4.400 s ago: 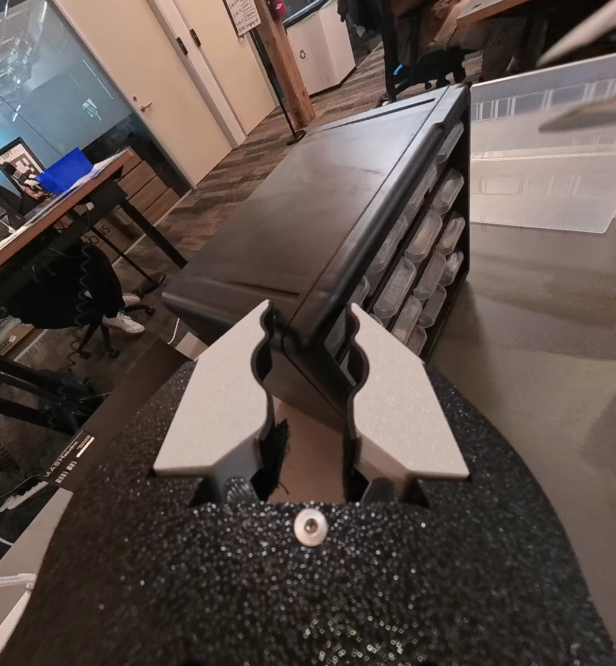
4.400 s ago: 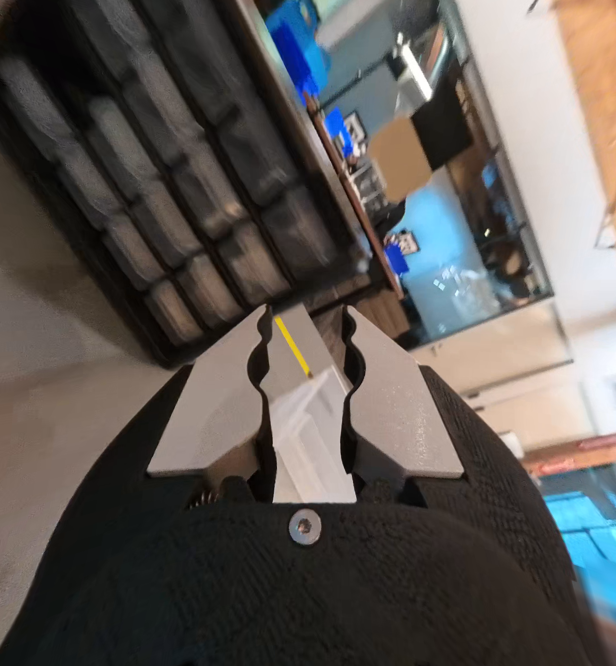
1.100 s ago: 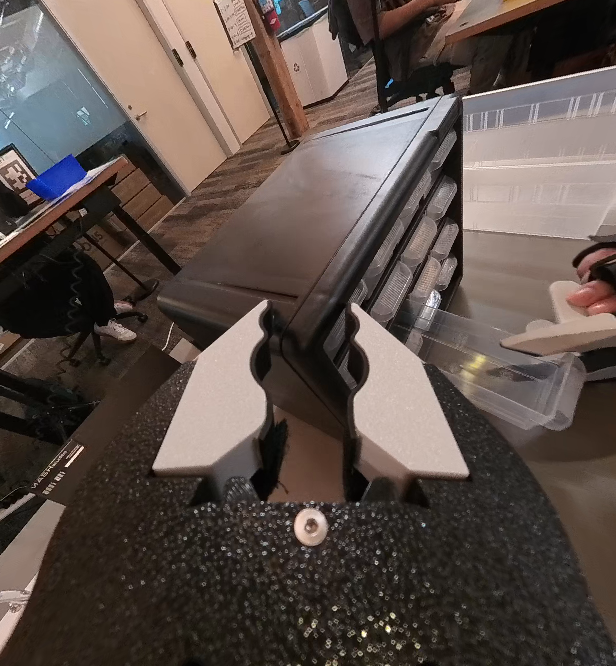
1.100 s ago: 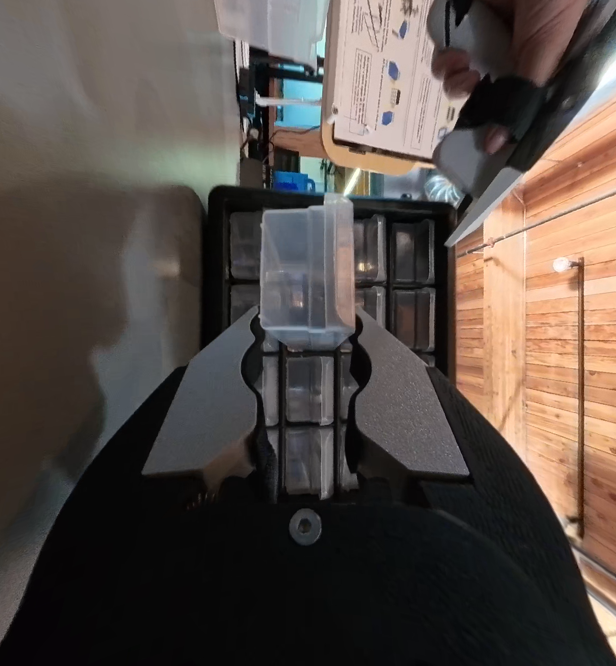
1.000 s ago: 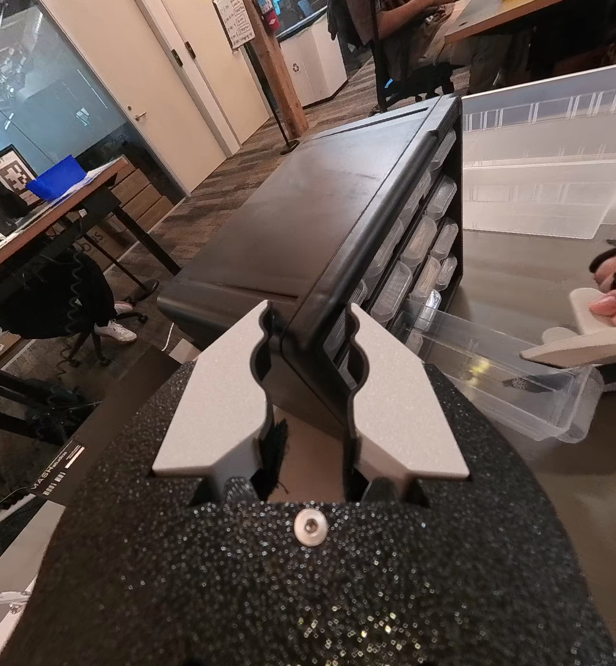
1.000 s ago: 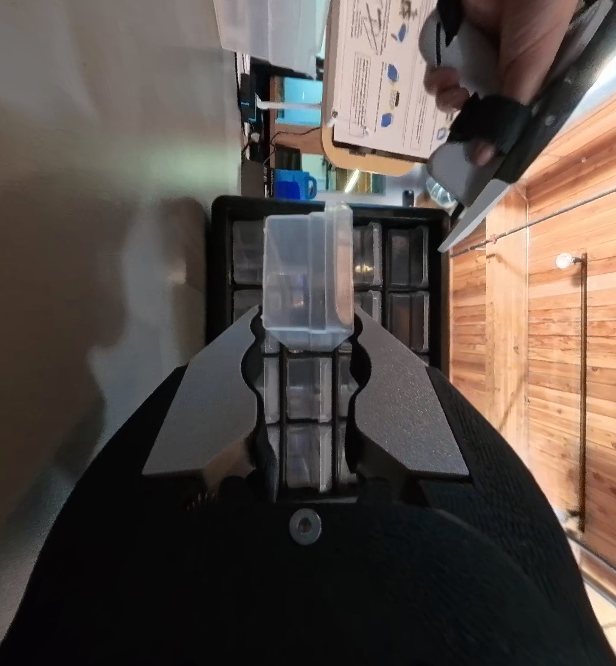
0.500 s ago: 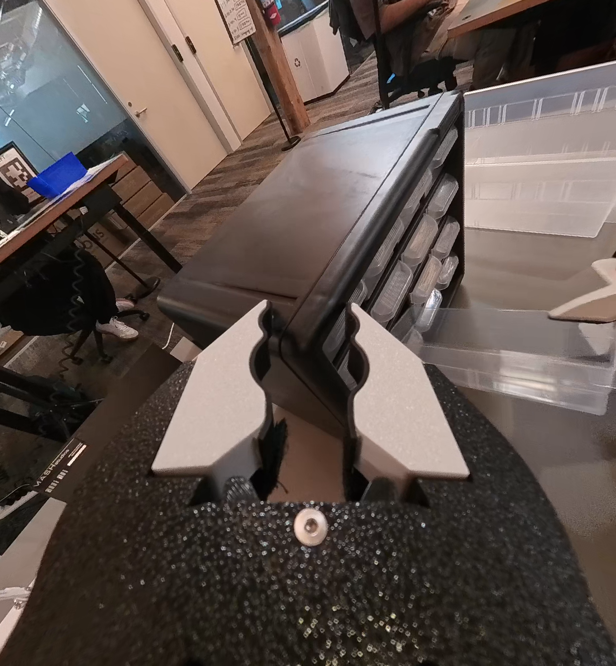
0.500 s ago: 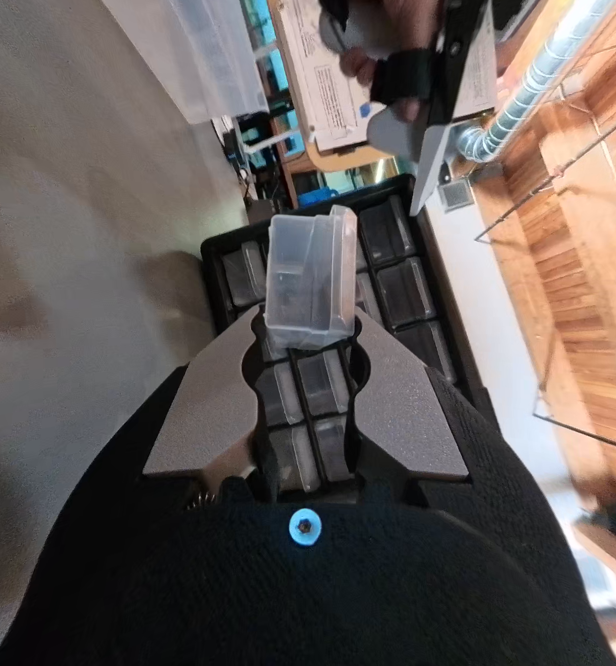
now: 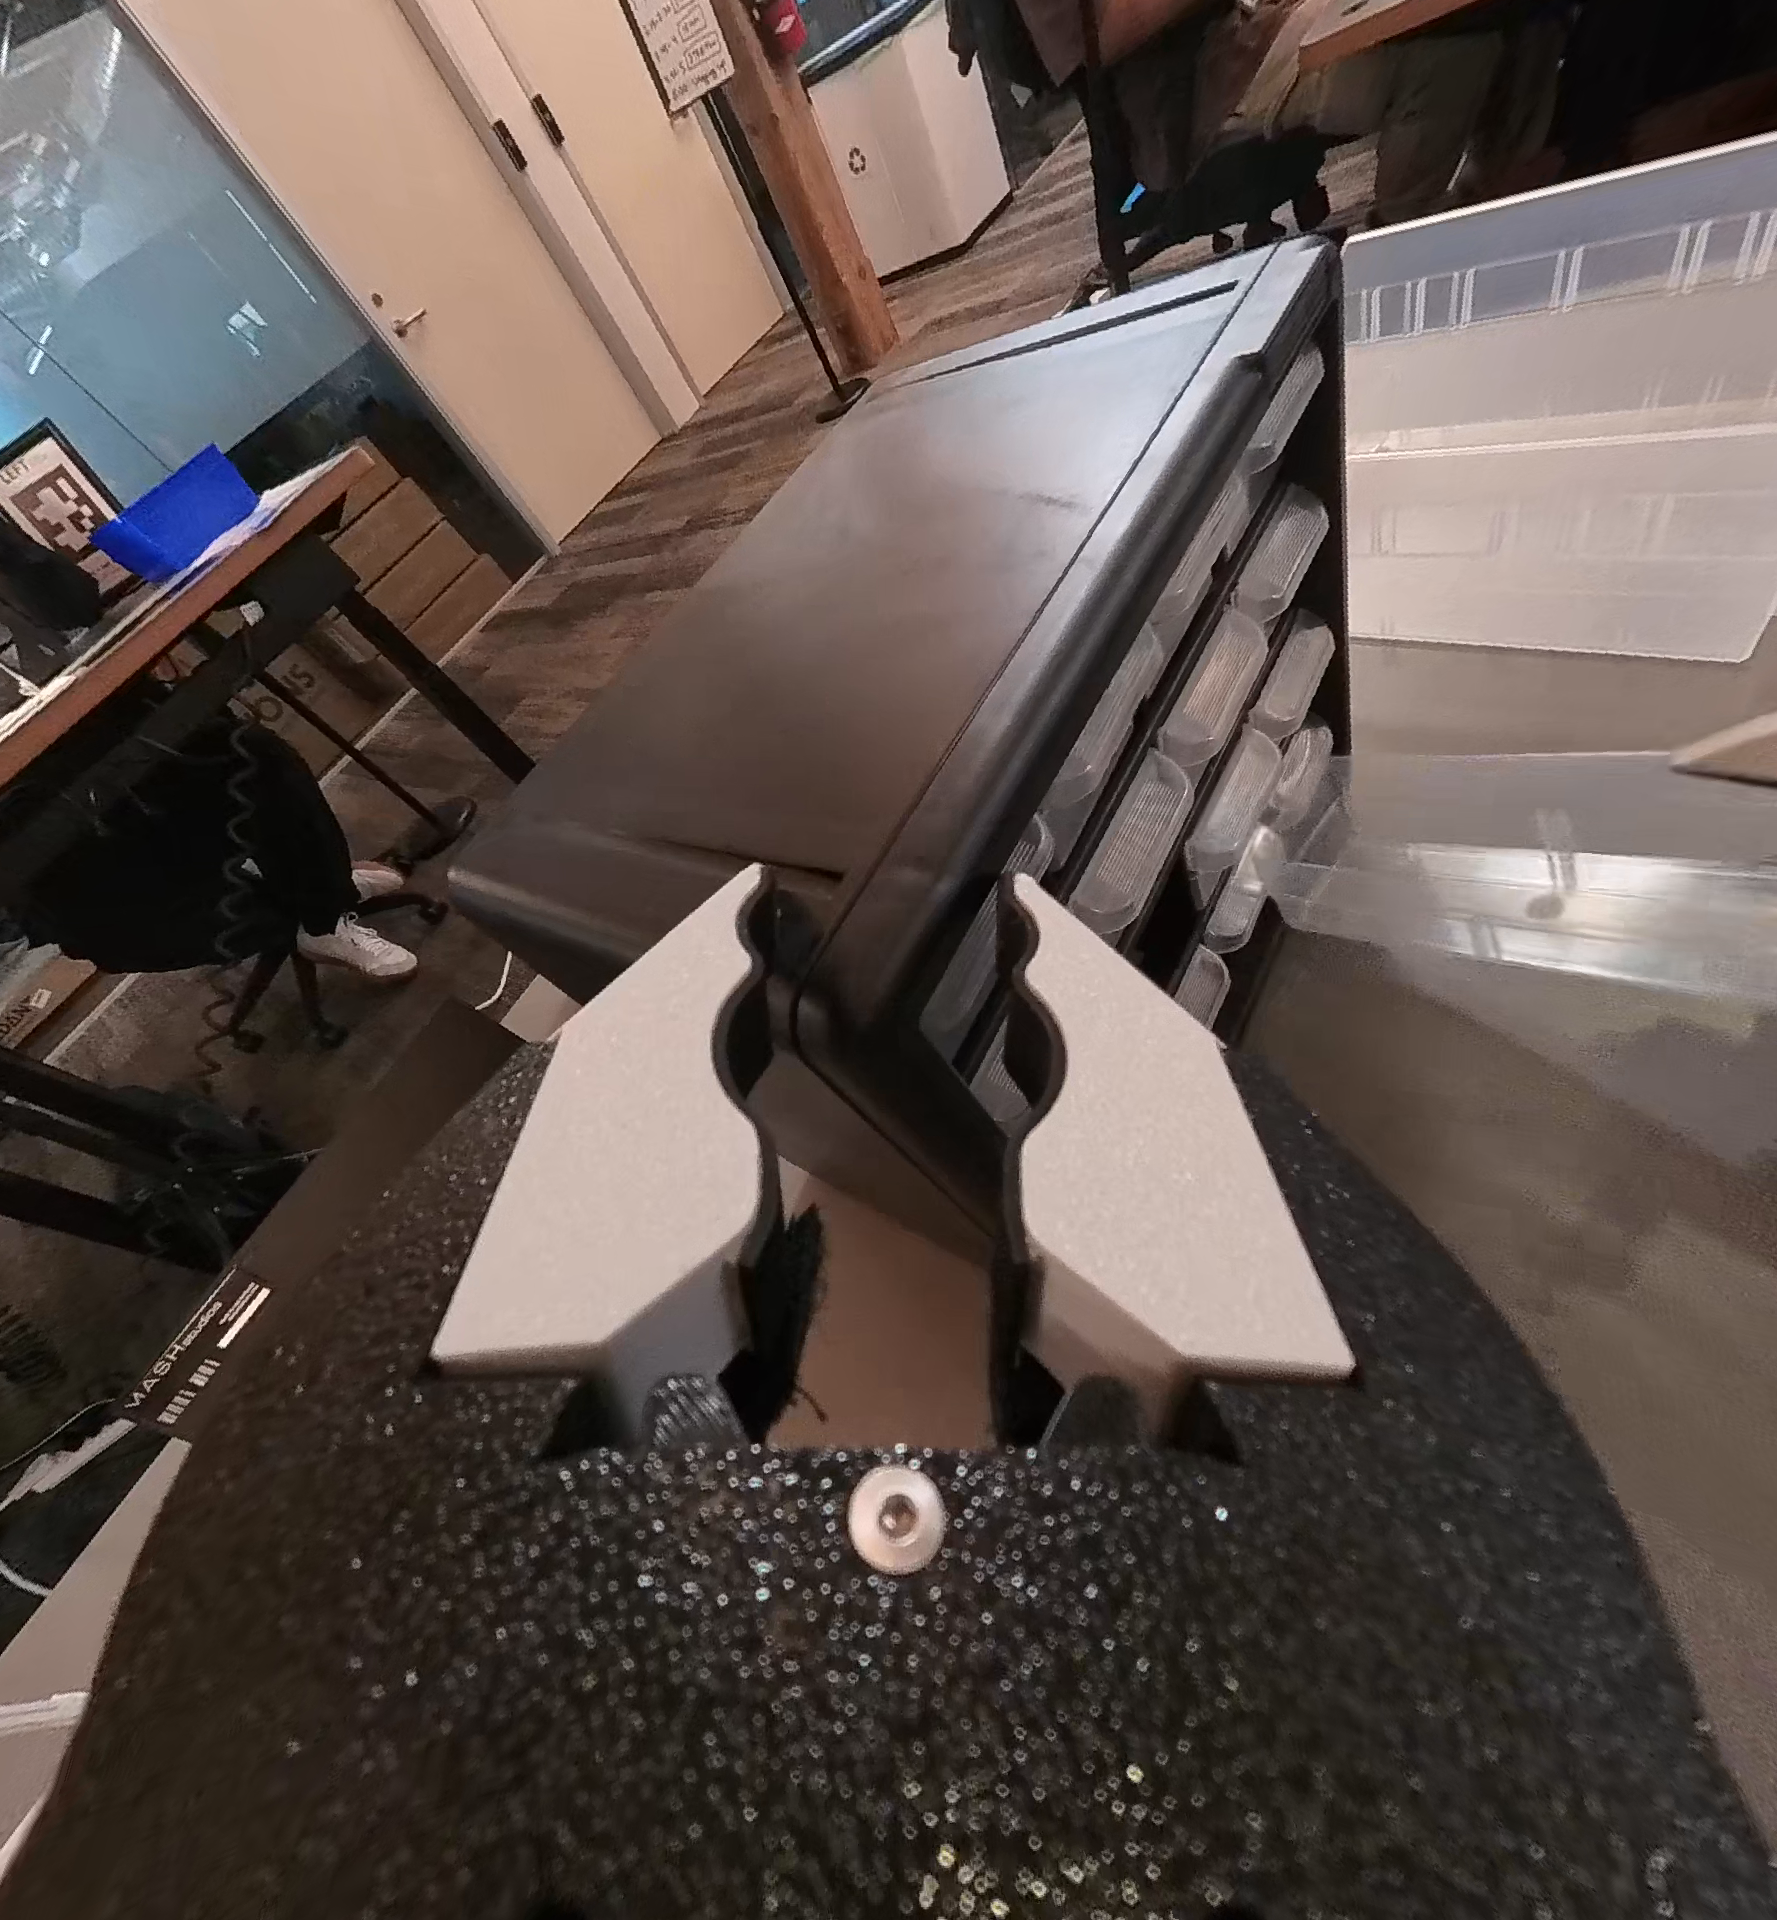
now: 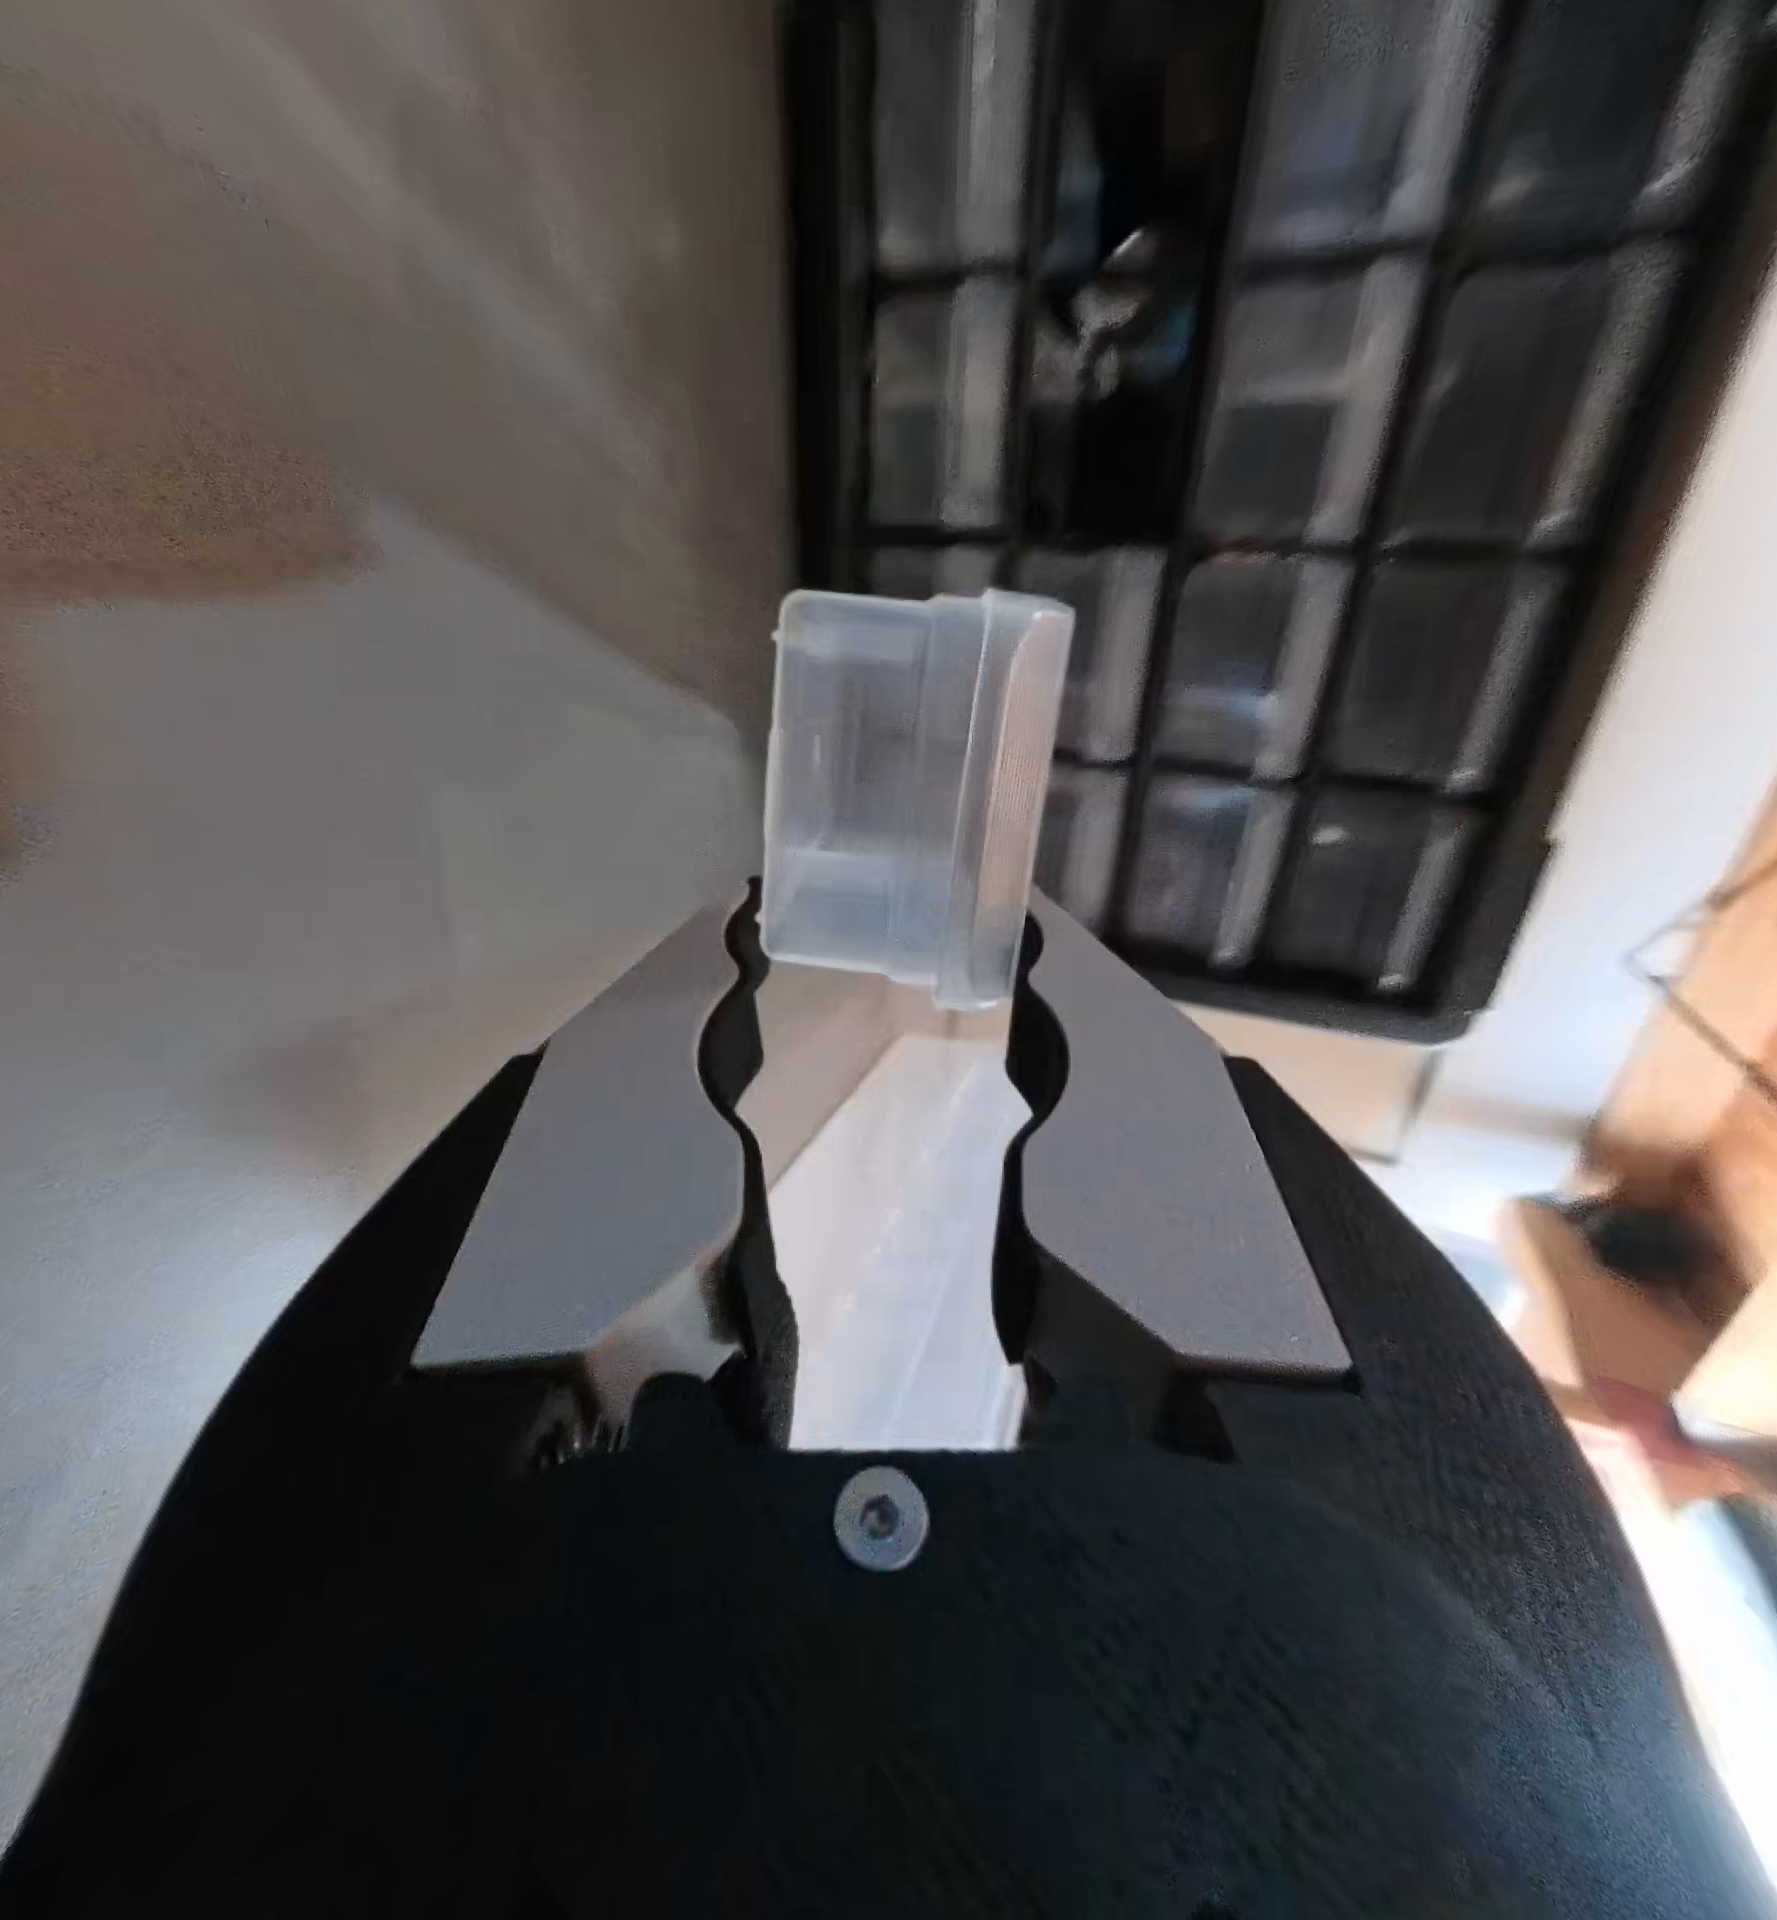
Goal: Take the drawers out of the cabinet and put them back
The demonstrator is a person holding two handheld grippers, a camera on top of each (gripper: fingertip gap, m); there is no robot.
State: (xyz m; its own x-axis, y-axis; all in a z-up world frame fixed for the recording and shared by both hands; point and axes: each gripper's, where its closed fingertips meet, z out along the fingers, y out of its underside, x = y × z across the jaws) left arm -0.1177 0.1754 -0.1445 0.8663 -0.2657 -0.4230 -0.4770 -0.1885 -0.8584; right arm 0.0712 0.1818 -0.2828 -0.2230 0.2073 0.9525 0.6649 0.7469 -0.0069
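Note:
A black cabinet [image 9: 863, 623] with rows of small clear drawers stands on the grey table [image 9: 1538, 1299]. My left gripper [image 9: 886, 904] is shut on the near corner of the cabinet's top front rim. In the right wrist view, my right gripper [image 10: 889, 925] is shut on the end of a clear plastic drawer [image 10: 905, 790] and holds it in the air, clear of the cabinet [image 10: 1383, 582]. One cabinet slot [image 10: 1123, 312] looks dark and empty. The drawer [image 9: 1549, 883] shows blurred at the right of the left wrist view, with a finger of the right gripper [image 9: 1767, 748] above it.
A large clear plastic bin [image 9: 1590, 416] stands on the table behind the cabinet. The table's left edge runs beside the cabinet, with floor below. A desk with a blue folder [image 9: 167, 509] and a chair with a dark garment [image 9: 198, 831] stand at left.
My right gripper has drawn the clear drawer fully out of the cabinet and swung away to the right. The left gripper has stayed on the cabinet rim.

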